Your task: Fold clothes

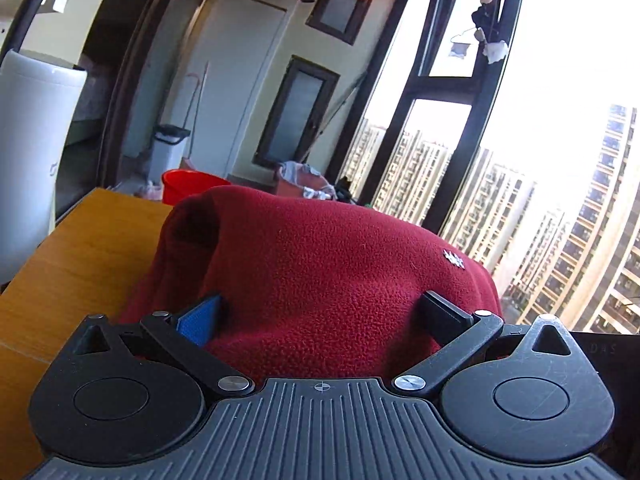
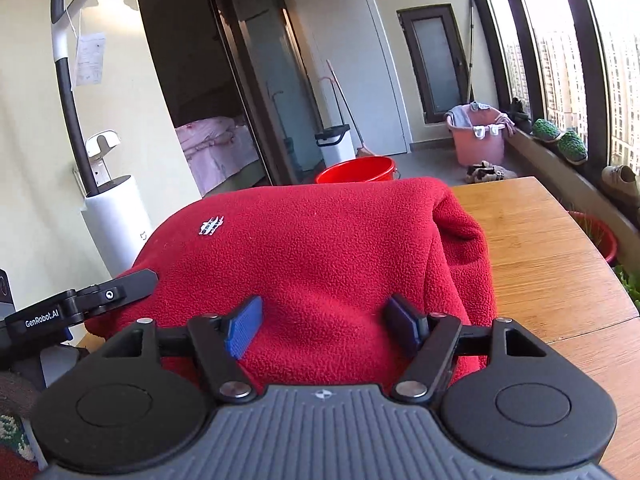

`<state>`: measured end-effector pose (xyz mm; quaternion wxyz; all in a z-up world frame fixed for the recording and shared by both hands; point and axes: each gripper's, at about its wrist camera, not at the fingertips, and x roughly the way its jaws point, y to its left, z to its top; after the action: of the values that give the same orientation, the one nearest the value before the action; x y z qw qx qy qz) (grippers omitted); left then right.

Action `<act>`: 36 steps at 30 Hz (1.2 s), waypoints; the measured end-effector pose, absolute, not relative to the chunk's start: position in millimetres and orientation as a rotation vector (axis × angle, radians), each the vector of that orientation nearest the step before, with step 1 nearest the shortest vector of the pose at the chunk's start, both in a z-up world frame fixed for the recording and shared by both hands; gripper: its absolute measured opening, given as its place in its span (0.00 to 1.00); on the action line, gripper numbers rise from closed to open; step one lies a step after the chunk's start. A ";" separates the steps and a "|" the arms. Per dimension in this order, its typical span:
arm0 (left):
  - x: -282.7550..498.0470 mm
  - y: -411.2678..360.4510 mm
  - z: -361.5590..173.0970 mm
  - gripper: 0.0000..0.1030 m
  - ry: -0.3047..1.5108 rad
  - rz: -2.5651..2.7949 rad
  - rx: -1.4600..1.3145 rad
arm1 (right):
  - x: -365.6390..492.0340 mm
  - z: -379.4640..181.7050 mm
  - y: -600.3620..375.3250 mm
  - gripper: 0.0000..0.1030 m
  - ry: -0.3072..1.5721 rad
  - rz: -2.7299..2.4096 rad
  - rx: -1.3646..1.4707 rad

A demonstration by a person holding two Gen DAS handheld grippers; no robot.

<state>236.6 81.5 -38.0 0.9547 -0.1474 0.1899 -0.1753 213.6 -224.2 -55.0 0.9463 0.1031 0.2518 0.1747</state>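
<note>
left gripper [image 1: 320, 312] fingers spread, right gripper [image 2: 326, 326] likewise

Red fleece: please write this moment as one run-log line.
red fleece: bundled on wooden table | left gripper: open | right gripper: open, nothing pinched

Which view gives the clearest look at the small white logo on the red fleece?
The right wrist view: the white logo on the red fleece is sharp, evenly lit and faces the camera. In the left wrist view the logo is smaller, near the fleece's right edge against window glare.
</note>
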 end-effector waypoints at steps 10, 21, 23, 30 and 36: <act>259.8 63.6 -28.9 1.00 0.392 -0.313 -0.242 | 248.4 -66.6 -234.4 0.83 0.470 0.366 0.186; 263.2 65.7 -19.1 1.00 0.447 -0.302 -0.239 | 243.3 -64.1 -232.0 0.88 0.456 0.349 0.170; 261.6 71.1 -14.3 1.00 0.463 -0.309 -0.246 | 233.6 -57.7 -228.3 0.89 0.435 0.336 0.134; 244.7 118.9 4.4 1.00 0.430 -0.210 -0.330 | 168.8 -33.5 -163.4 0.89 0.244 0.482 -0.364; 221.5 135.1 -7.1 1.00 0.461 -0.268 -0.406 | 188.4 -44.1 -112.0 0.95 0.308 0.571 -0.524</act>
<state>221.5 135.1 -7.1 0.9444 -0.1991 0.2262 -0.1314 188.4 -112.0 -44.1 0.9144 -0.2546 0.1494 0.2771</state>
